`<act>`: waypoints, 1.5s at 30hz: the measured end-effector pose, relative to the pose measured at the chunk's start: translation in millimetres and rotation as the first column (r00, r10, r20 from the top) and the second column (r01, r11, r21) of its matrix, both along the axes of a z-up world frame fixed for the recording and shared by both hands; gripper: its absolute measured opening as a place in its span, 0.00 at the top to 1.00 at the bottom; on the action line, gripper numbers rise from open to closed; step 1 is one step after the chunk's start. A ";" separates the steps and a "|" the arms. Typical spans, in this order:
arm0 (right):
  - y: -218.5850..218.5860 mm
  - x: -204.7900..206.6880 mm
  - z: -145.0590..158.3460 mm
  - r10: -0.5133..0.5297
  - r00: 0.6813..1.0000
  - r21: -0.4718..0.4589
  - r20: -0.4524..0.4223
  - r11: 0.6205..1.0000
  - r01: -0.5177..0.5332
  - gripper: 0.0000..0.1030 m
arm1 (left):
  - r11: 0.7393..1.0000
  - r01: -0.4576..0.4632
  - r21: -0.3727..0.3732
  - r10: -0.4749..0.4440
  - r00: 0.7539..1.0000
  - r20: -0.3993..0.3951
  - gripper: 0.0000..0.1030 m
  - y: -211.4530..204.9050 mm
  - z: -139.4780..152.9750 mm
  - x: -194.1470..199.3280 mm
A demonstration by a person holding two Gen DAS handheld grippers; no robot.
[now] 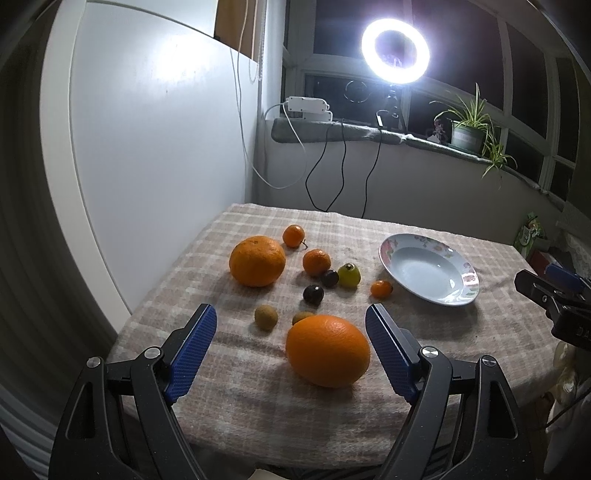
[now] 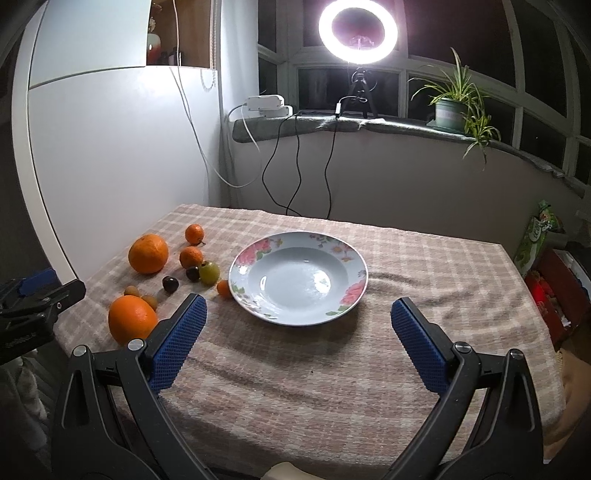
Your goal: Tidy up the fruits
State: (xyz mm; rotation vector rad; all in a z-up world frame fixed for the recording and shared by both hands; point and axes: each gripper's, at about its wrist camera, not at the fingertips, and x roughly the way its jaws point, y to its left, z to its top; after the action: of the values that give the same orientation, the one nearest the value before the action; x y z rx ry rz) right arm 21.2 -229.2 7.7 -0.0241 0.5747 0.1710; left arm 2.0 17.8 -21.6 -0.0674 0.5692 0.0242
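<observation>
A large orange lies nearest me on the checked cloth, just in front of my open left gripper and close to its right finger. Behind it are a bigger orange, two tangerines, a tiny orange fruit, a green fruit, two dark round fruits and two brownish ones. The empty flowered plate sits mid-table, ahead of my open right gripper. The fruits lie to the plate's left.
The table stands in a corner against a white wall. A ring light, cables, a white power box and a potted plant are on the windowsill behind. Bags and boxes stand off the right edge.
</observation>
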 end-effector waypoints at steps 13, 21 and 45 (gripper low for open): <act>15.6 11.0 -10.0 0.080 0.996 0.040 -0.044 0.996 -0.078 0.01 | 1.000 0.008 -0.018 -0.009 1.000 -0.024 0.19 3.3 -9.8 5.8; 25.3 21.7 -18.5 0.162 0.982 0.129 -0.099 0.980 -0.149 0.01 | 0.999 0.029 -0.046 -0.031 0.998 -0.048 0.19 5.1 -18.2 9.6; 83.9 65.3 -55.0 0.489 0.825 0.419 -0.284 0.837 -0.352 0.18 | 0.954 0.127 -0.272 -0.168 0.977 -0.134 0.30 13.8 -50.4 20.6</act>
State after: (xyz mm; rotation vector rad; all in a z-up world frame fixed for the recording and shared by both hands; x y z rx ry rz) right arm 86.4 -145.3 -47.3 0.2356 0.9208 0.7338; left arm 22.5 31.6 -72.0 -0.2826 0.7311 -0.1945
